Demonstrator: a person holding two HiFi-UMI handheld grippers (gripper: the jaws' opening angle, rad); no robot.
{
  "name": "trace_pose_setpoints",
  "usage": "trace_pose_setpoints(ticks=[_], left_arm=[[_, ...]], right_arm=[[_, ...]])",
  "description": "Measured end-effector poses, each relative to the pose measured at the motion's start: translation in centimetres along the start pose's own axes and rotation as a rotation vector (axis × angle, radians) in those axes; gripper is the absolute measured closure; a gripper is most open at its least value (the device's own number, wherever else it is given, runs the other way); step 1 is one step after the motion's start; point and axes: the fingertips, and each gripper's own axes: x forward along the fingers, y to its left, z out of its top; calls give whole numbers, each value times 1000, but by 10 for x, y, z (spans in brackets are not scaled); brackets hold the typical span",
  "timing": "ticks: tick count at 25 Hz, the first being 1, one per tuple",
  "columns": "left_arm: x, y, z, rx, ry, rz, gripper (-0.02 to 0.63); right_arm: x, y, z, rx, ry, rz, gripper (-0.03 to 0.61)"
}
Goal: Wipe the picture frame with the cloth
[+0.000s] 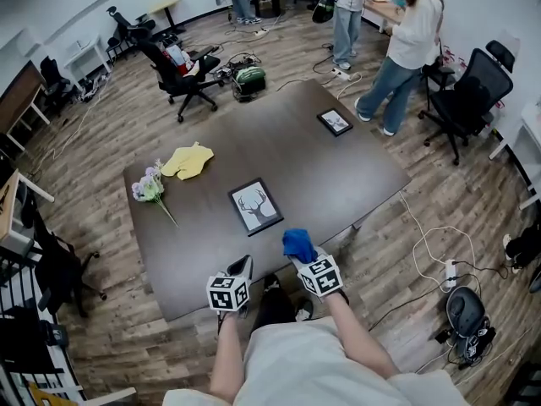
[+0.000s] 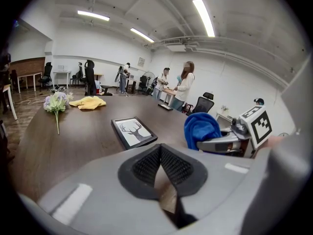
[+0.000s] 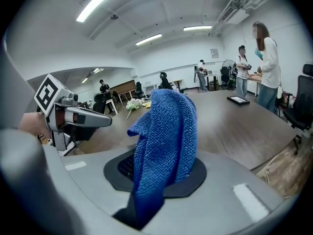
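Note:
The picture frame (image 1: 255, 206) with a deer print lies flat on the dark table (image 1: 338, 176), also seen in the left gripper view (image 2: 133, 132). My right gripper (image 1: 299, 259) hovers over the table's near edge, just right of the frame, shut on a blue cloth (image 1: 298, 244) that sticks up from its jaws (image 3: 166, 131). My left gripper (image 1: 243, 266) is beside it, near the frame's front edge. Its jaws (image 2: 159, 149) are shut with nothing between them. The blue cloth (image 2: 201, 128) shows to its right.
A yellow cloth (image 1: 188, 160) and a bunch of flowers (image 1: 150, 186) lie at the table's left. A second small frame (image 1: 335, 122) lies at the far right corner. Office chairs (image 1: 182, 74) and standing people (image 1: 406, 49) are beyond the table.

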Motion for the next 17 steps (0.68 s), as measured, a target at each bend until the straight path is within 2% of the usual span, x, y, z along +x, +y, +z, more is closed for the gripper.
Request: trace_pose_setpoints(ticks=[17], left_arm=[[-2,4,2,-5,-14,19,561]], right_arm=[[1,-2,6,-7,-17,12,497]])
